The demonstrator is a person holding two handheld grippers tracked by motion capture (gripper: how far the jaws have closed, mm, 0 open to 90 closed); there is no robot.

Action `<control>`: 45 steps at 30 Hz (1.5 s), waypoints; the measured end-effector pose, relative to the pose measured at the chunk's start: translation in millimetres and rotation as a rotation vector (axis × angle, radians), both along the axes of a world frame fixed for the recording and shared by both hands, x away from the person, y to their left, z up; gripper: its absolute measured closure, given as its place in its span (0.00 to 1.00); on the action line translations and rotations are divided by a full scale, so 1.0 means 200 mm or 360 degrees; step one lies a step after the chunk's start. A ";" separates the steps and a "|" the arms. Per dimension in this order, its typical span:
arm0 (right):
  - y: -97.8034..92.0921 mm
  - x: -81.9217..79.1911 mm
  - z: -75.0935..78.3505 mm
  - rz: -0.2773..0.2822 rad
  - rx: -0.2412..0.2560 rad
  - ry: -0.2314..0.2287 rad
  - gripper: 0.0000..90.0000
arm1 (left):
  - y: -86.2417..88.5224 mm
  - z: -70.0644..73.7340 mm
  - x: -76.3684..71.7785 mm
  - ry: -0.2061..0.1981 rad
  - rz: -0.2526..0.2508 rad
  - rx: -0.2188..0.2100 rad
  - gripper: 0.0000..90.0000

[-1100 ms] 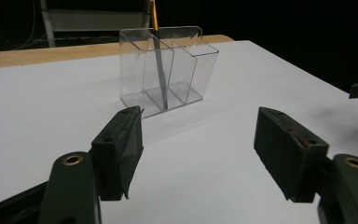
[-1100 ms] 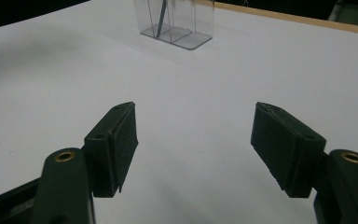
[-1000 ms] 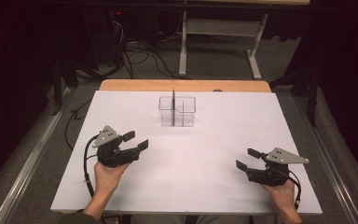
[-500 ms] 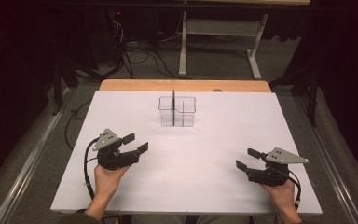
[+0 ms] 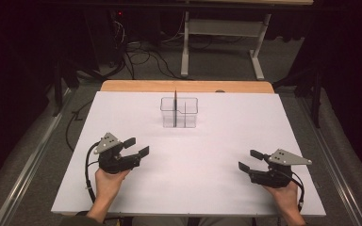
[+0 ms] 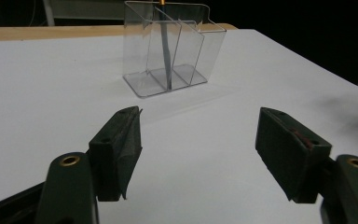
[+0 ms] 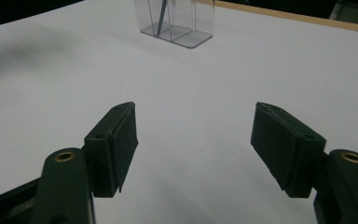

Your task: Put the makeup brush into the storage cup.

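Observation:
A clear plastic holder (image 5: 179,113) with dividers stands at the far middle of the white table top (image 5: 207,146). A thin dark pencil (image 5: 175,106) stands upright in one of its compartments. My left gripper (image 5: 137,147) rests at the near left, open and holding nothing, and it points toward the holder (image 6: 172,56). The pencil (image 6: 167,56) shows through the clear wall. My right gripper (image 5: 250,160) sits at the near right, open and holding nothing, with the holder (image 7: 179,21) far ahead of it. The open jaws of my left gripper (image 6: 198,149) and right gripper (image 7: 193,144) frame bare white surface.
A wooden strip (image 5: 188,86) runs along the table's far edge. Beyond it are a dark floor with cables (image 5: 136,52) and a grey metal stand (image 5: 221,33). Metal rails (image 5: 23,165) flank the table on both sides.
My left gripper has drifted slightly toward the near edge of the table. The right gripper, holder and pencil have not moved.

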State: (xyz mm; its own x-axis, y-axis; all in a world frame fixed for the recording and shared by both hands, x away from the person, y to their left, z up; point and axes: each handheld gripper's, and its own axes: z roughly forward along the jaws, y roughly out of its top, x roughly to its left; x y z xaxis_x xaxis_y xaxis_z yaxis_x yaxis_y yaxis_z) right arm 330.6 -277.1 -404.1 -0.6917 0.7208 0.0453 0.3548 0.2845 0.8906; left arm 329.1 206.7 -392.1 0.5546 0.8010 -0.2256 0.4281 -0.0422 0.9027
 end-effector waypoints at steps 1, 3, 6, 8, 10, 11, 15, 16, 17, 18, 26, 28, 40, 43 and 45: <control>0.00 0.00 0.00 0.0001 0.0001 0.0000 0.37 | 0.00 0.00 0.00 0.0003 -0.0002 0.0005 0.35; 0.00 0.00 0.00 0.0006 -0.0001 0.0002 0.37 | 0.00 -0.01 0.00 0.0012 -0.0002 0.0009 0.35; 0.00 0.00 0.00 0.0008 -0.0003 0.0005 0.37 | 0.00 -0.03 0.01 0.0038 0.0003 0.0008 0.35; 0.00 0.00 0.00 0.0014 -0.0001 -0.0005 0.37 | 0.00 -0.04 0.02 0.0039 0.0007 0.0018 0.35; 0.00 0.00 0.00 0.0012 -0.0001 0.0003 0.37 | 0.00 -0.04 0.02 0.0043 0.0006 0.0022 0.35; 0.01 0.00 0.00 0.0012 -0.0002 0.0002 0.37 | 0.00 -0.04 0.02 0.0049 0.0004 0.0018 0.35; 0.01 0.00 0.00 0.0019 -0.0010 0.0000 0.37 | -0.01 -0.05 0.03 0.0064 -0.0002 0.0026 0.35; 0.01 0.00 0.00 0.0017 -0.0010 0.0002 0.37 | -0.01 -0.05 0.03 0.0068 -0.0007 0.0030 0.35; 0.01 0.00 0.00 0.0018 -0.0010 0.0002 0.37 | -0.01 -0.06 0.03 0.0070 -0.0011 0.0031 0.35; 0.01 0.00 0.00 0.0019 -0.0012 0.0000 0.37 | -0.01 -0.06 0.03 0.0072 -0.0017 0.0031 0.35; 0.02 0.01 -0.01 0.0035 -0.0031 0.0013 0.37 | -0.05 -0.08 0.04 0.0109 -0.0072 0.0061 0.34; 0.02 0.01 -0.01 0.0034 -0.0032 0.0015 0.37 | -0.06 -0.08 0.04 0.0111 -0.0081 0.0067 0.34; 0.02 0.01 -0.01 0.0033 -0.0033 0.0015 0.37 | -0.06 -0.08 0.04 0.0108 -0.0066 0.0051 0.34; 0.02 0.01 -0.01 0.0036 -0.0034 0.0012 0.37 | -0.05 -0.08 0.04 0.0104 -0.0062 0.0042 0.34; 0.02 0.00 -0.01 0.0035 -0.0035 0.0014 0.37 | -0.05 -0.08 0.04 0.0101 -0.0058 0.0034 0.34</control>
